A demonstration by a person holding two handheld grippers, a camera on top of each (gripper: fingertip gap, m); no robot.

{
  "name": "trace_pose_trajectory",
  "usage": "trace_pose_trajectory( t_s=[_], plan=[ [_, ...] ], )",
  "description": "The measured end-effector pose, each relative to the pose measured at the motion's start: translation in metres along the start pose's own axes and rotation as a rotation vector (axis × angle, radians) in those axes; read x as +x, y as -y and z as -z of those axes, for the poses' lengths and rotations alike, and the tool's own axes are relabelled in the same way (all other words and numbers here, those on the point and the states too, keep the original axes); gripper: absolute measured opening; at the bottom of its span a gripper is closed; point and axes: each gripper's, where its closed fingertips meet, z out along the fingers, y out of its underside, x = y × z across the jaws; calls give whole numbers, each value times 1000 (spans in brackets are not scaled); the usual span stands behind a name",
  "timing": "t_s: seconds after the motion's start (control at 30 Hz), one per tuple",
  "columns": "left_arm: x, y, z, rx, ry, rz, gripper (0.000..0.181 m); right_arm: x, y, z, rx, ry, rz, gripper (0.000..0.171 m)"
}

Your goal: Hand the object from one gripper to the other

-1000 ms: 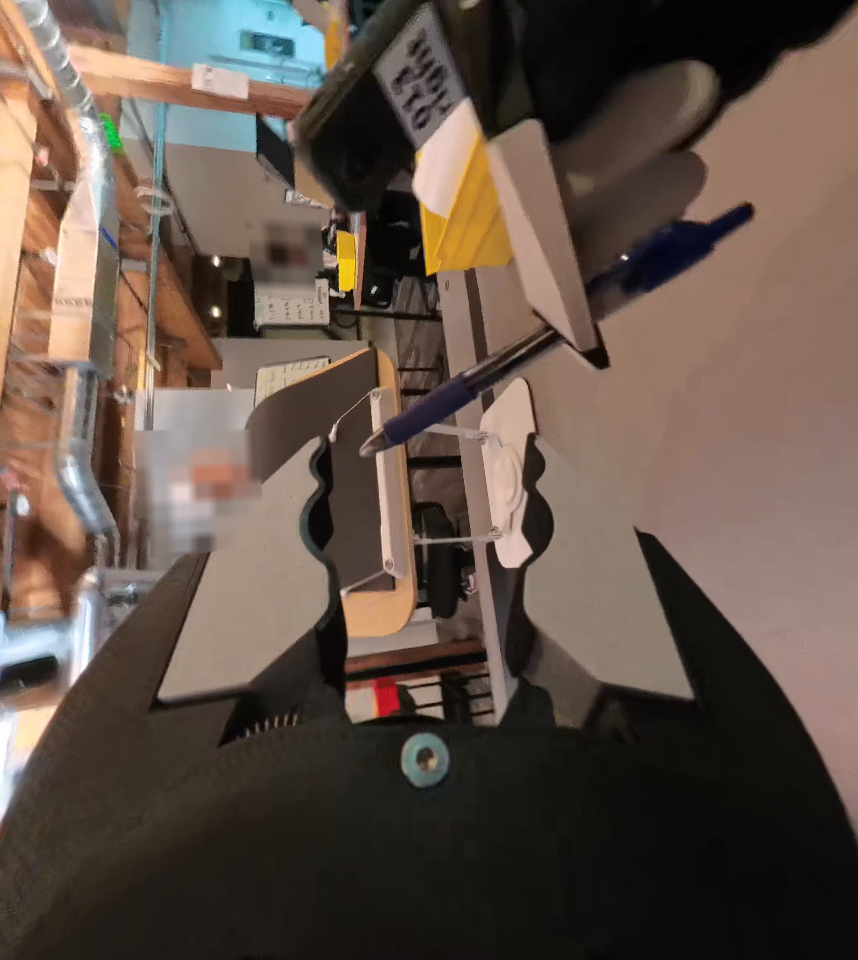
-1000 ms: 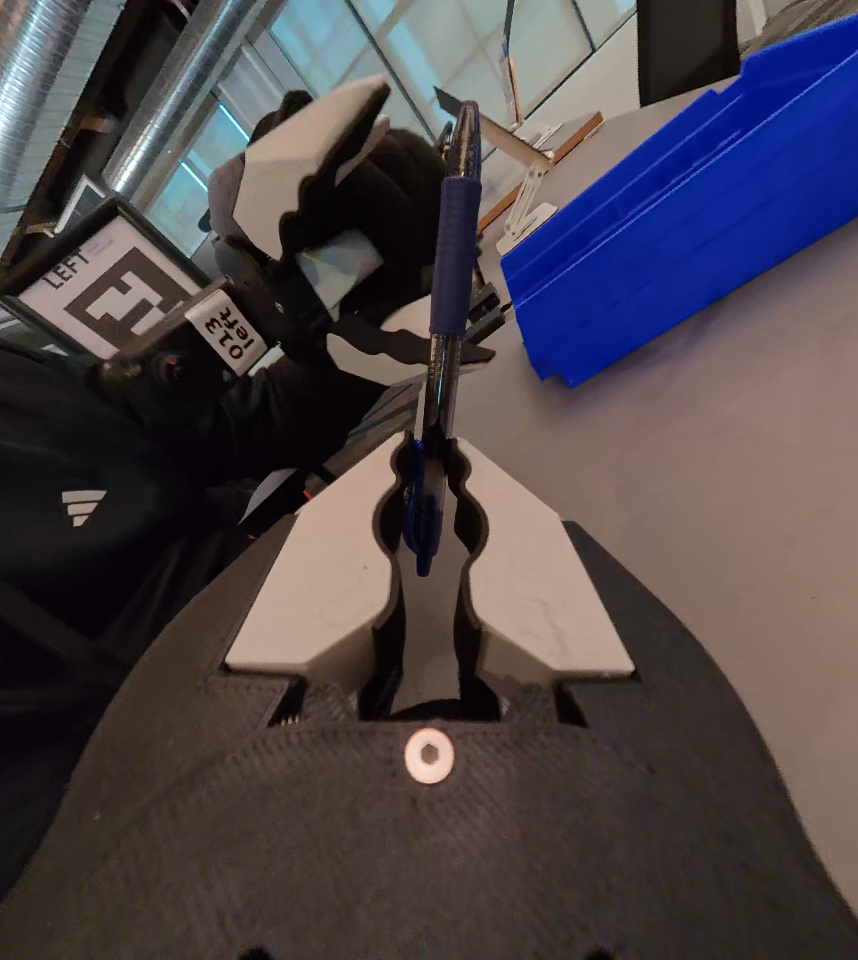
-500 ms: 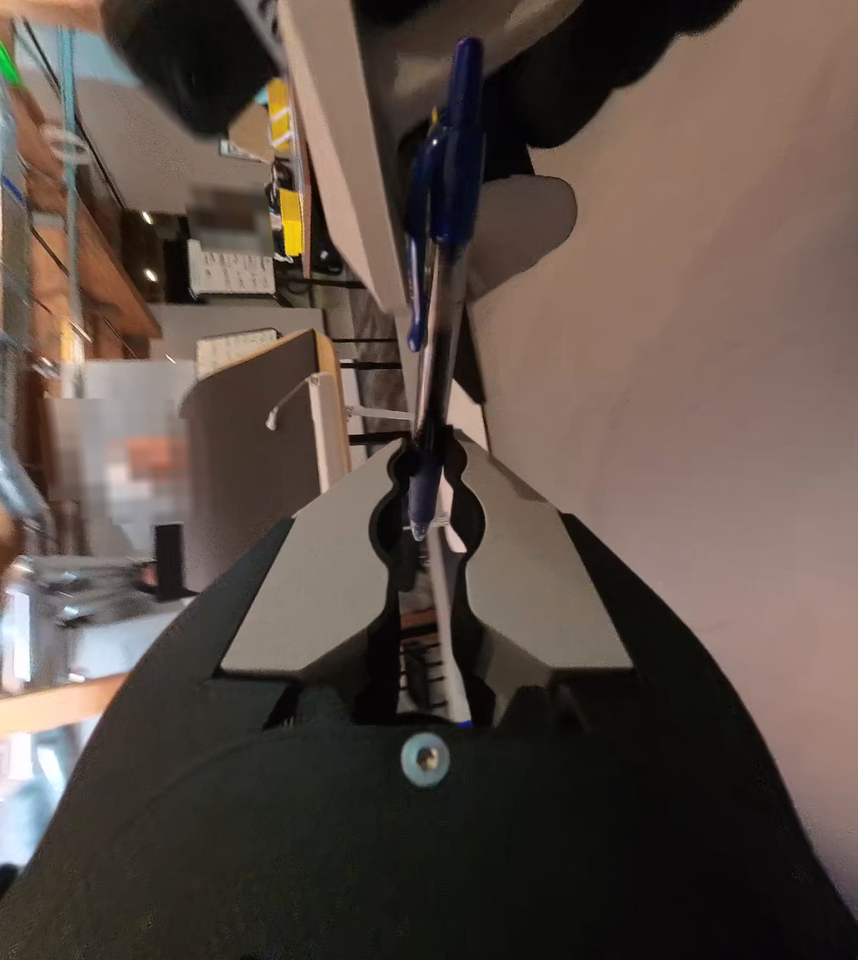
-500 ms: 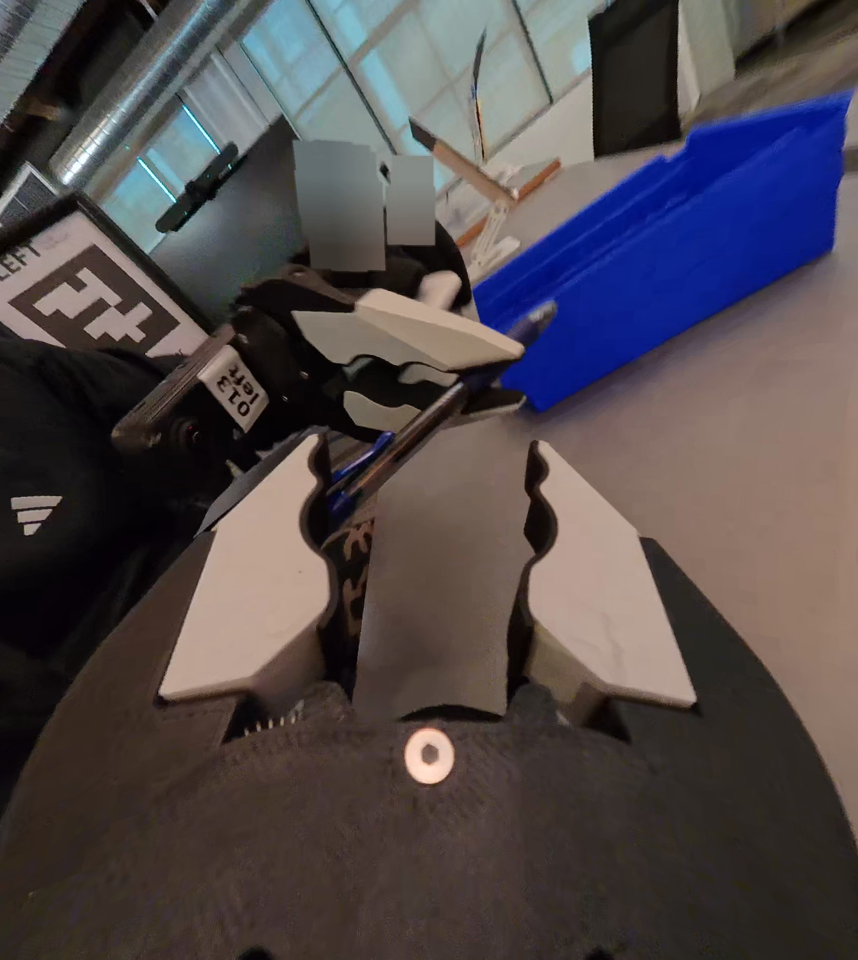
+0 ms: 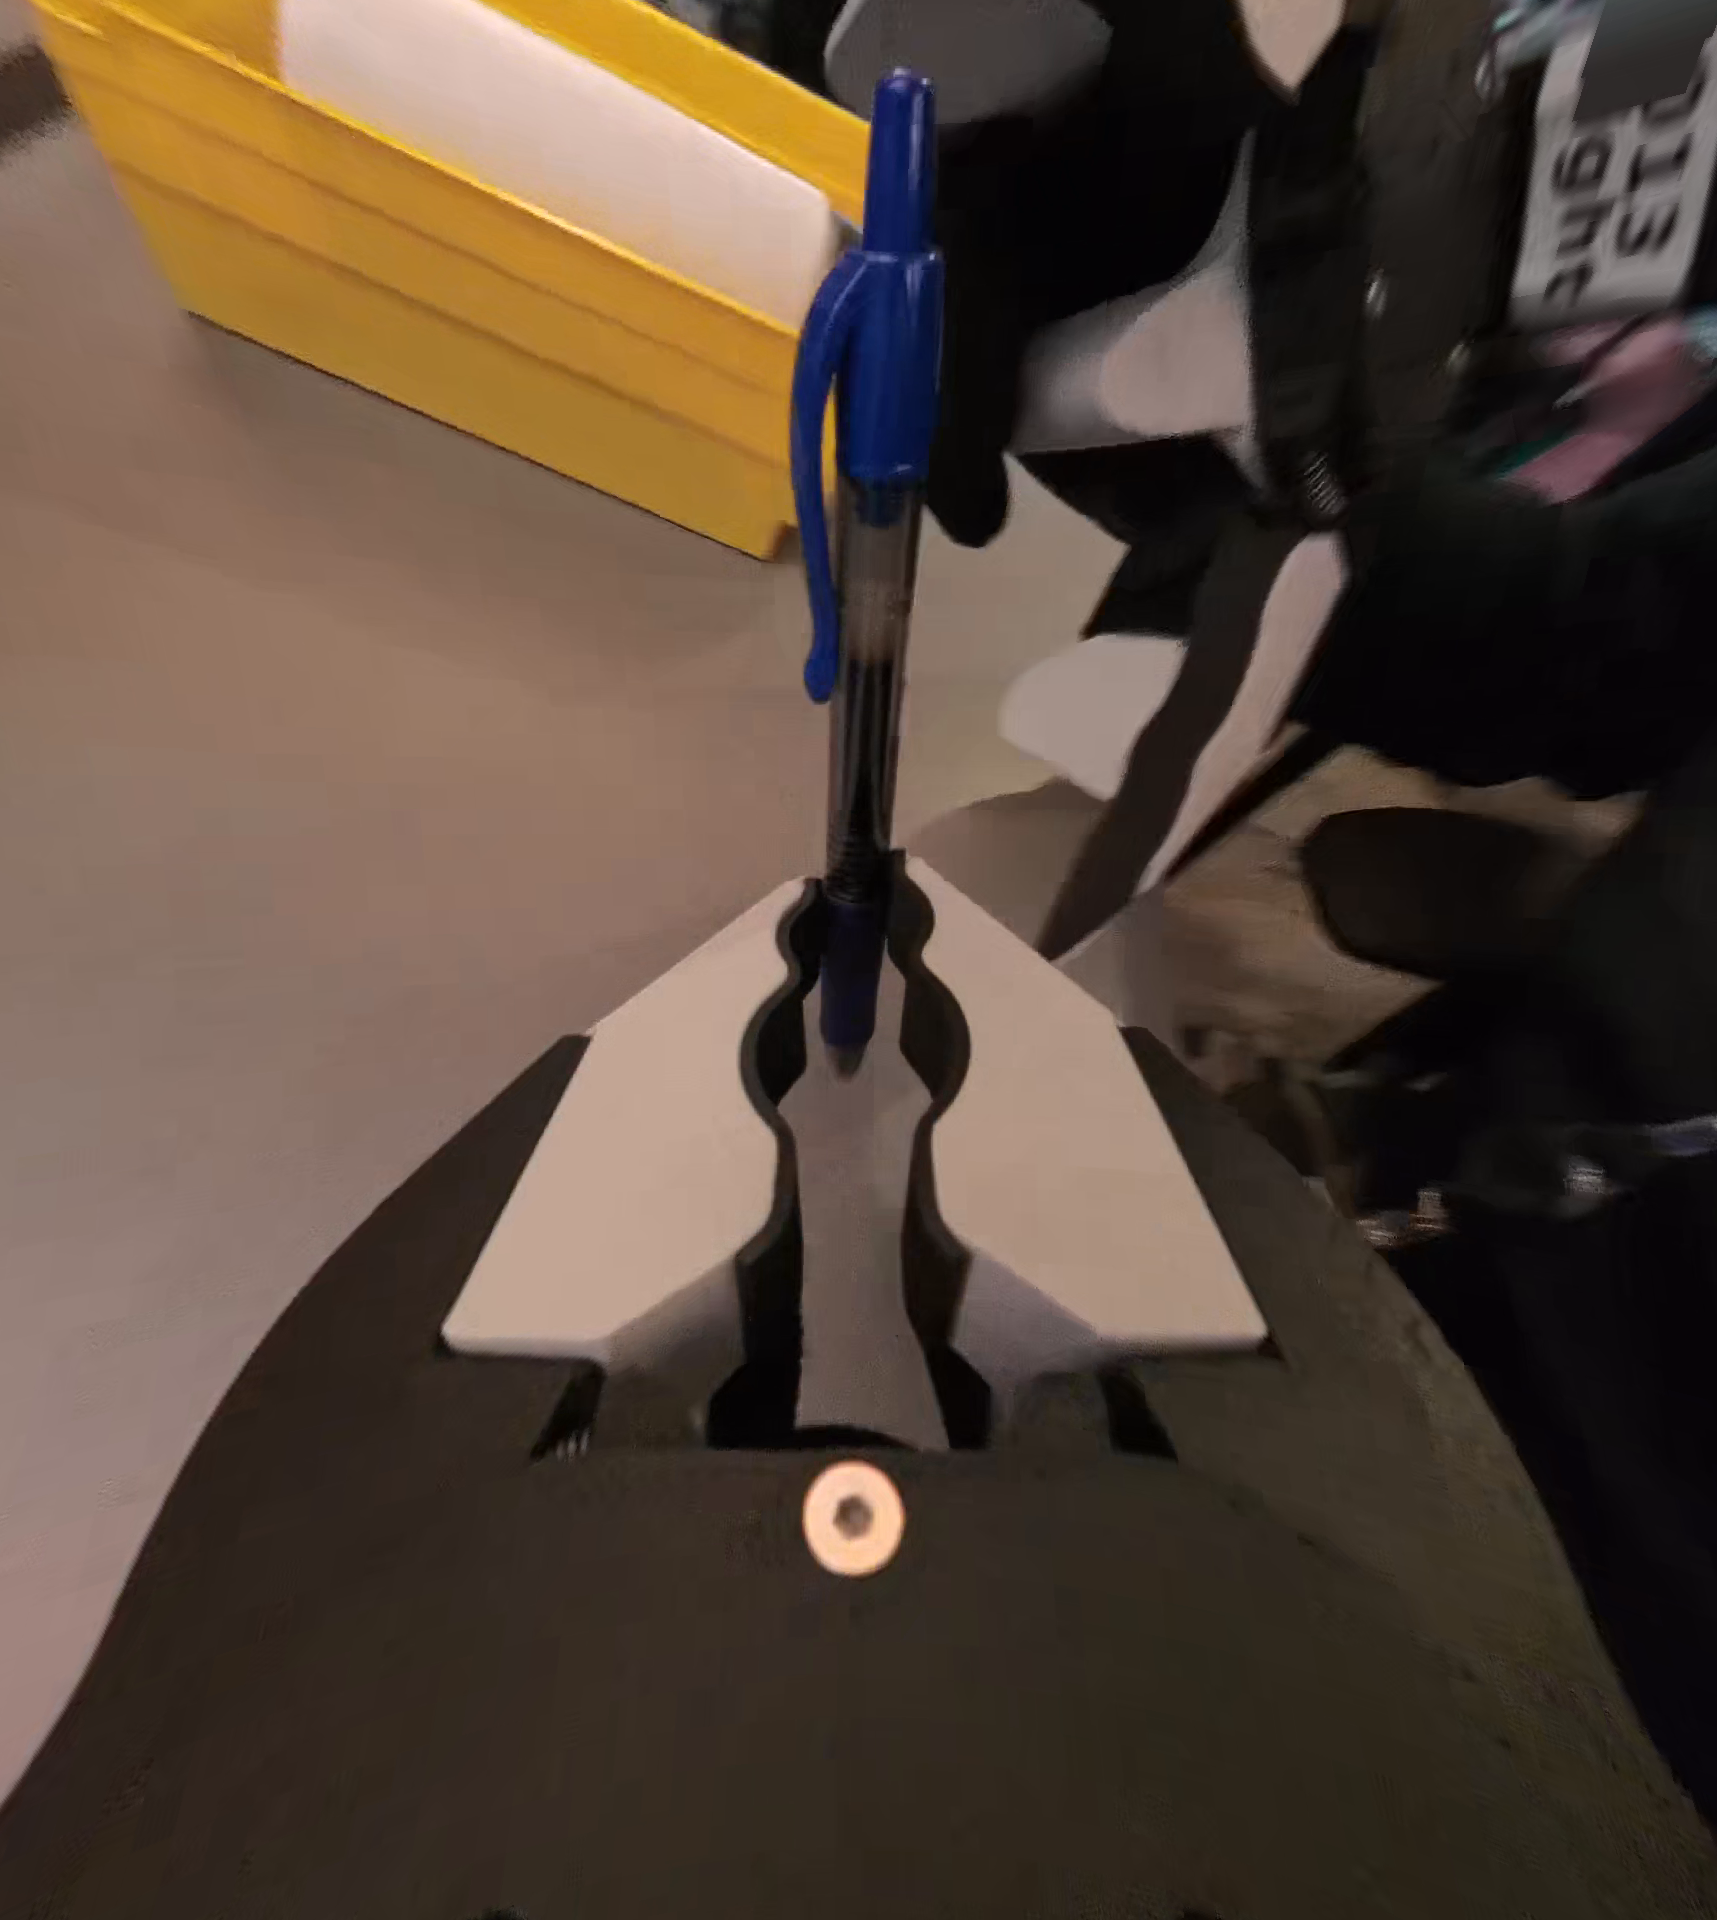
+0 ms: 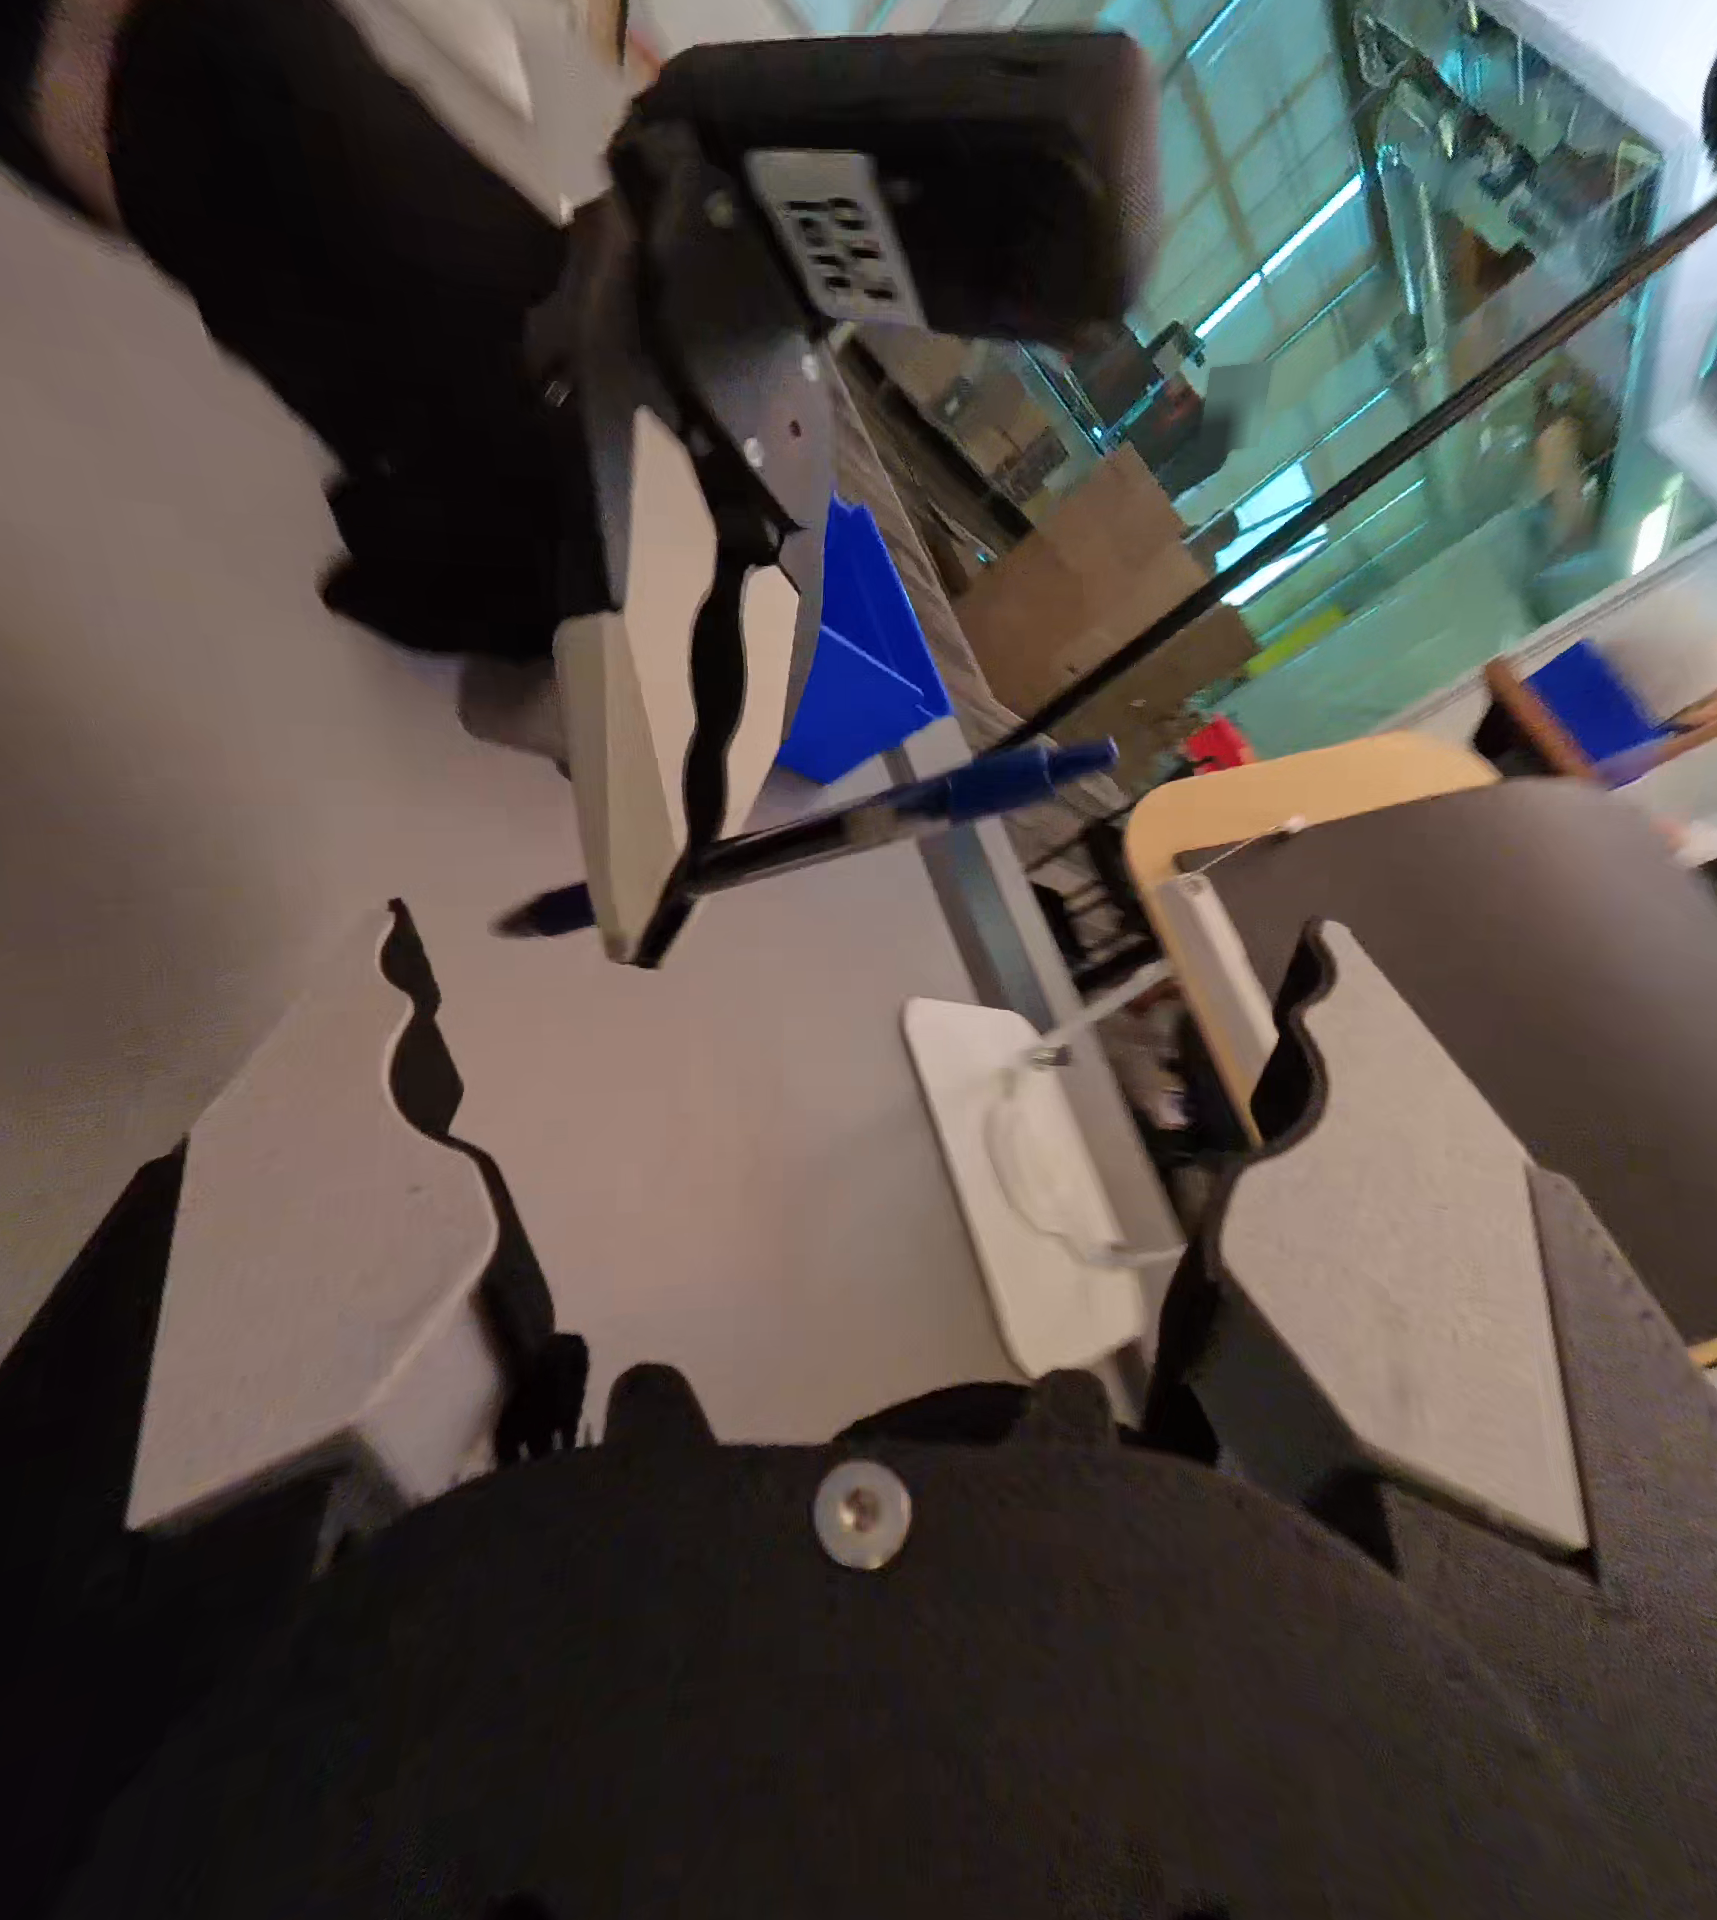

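left gripper [image 5: 854, 883] clamped on blue ballpoint pen [image 5: 869, 499] near its tip, pen sticking forward above the grey table [image 5: 210, 779]; right gripper [image 6: 859, 935] fingers wide apart, nothing between them; yellow bin [image 5: 480, 270] on table behind pen; blue bin [image 6: 859, 665] at table's far edge

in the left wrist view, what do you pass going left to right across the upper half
yellow bin → blue pen standing up from the left gripper → right gripper, blurred → black-and-white tag at the right edge
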Motion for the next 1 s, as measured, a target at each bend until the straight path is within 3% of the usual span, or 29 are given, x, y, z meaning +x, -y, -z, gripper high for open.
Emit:
trace_pose_trajectory(
  t_s=[0.07, 0.3, 0.43, 1.0],
  plan=[
    [6, 0, -3, 13, -62, 68, 10, -8, 2, -5, -27, 8, 102, 158],
    [21, 6, -7, 48, -210, 224, 9, -24, -6, -18, -68, 38, 134, 149],
    [23, 4, -7, 39, -249, 254, 9, -25, -7, -19, -77, 10, 163, 153],
    [23, 12, -6, 75, -271, 286, 10, -18, -8, -12, -86, -50, 181, 149]
  ],
)
